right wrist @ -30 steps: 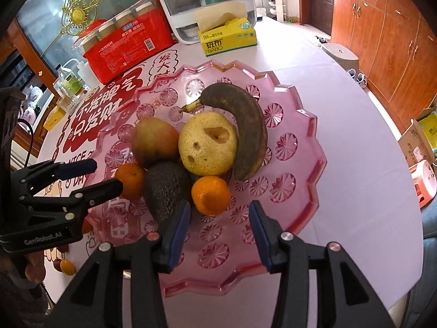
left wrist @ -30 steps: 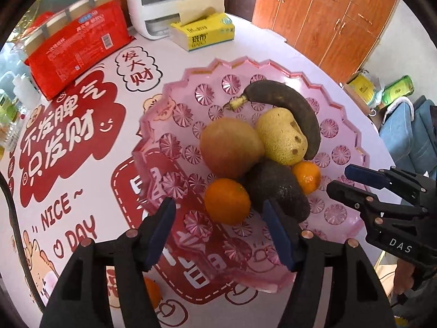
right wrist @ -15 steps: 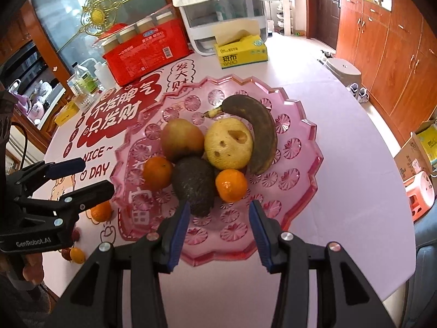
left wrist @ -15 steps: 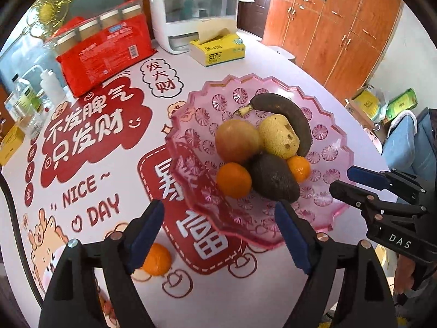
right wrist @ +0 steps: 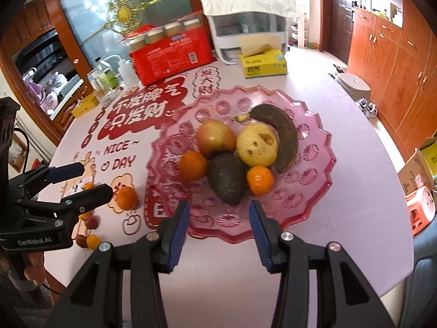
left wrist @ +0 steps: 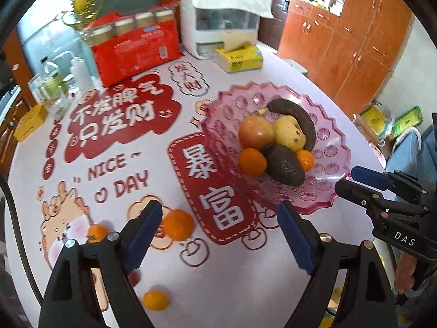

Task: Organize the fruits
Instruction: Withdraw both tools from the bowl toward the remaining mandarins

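Observation:
A pink plastic fruit tray (left wrist: 333, 147) (right wrist: 314, 169) holds a dark banana (right wrist: 284, 134), a yellow pear (right wrist: 256, 145), an apple (right wrist: 215, 136), an avocado (right wrist: 226, 180) and two oranges (right wrist: 192, 165) (right wrist: 259, 179). Loose on the table left of the tray lie an orange (left wrist: 177, 224) (right wrist: 126, 197) and smaller fruits (left wrist: 155, 300) (left wrist: 96, 232). My left gripper (left wrist: 218, 229) is open and empty, above the table near the loose orange. My right gripper (right wrist: 218, 218) is open and empty, at the tray's near edge.
At the table's far side stand a red package (left wrist: 136, 52), a yellow tissue box (left wrist: 239, 58), a white appliance (left wrist: 221, 24) and bottles (left wrist: 54, 82). Small red fruits (right wrist: 91, 222) lie by the near left edge. Wooden cabinets (right wrist: 396, 60) stand to the right.
Both grippers have pulled back and up from the tray, staying open. The left view has swung left, bringing the loose orange and small fruits on the table into view.

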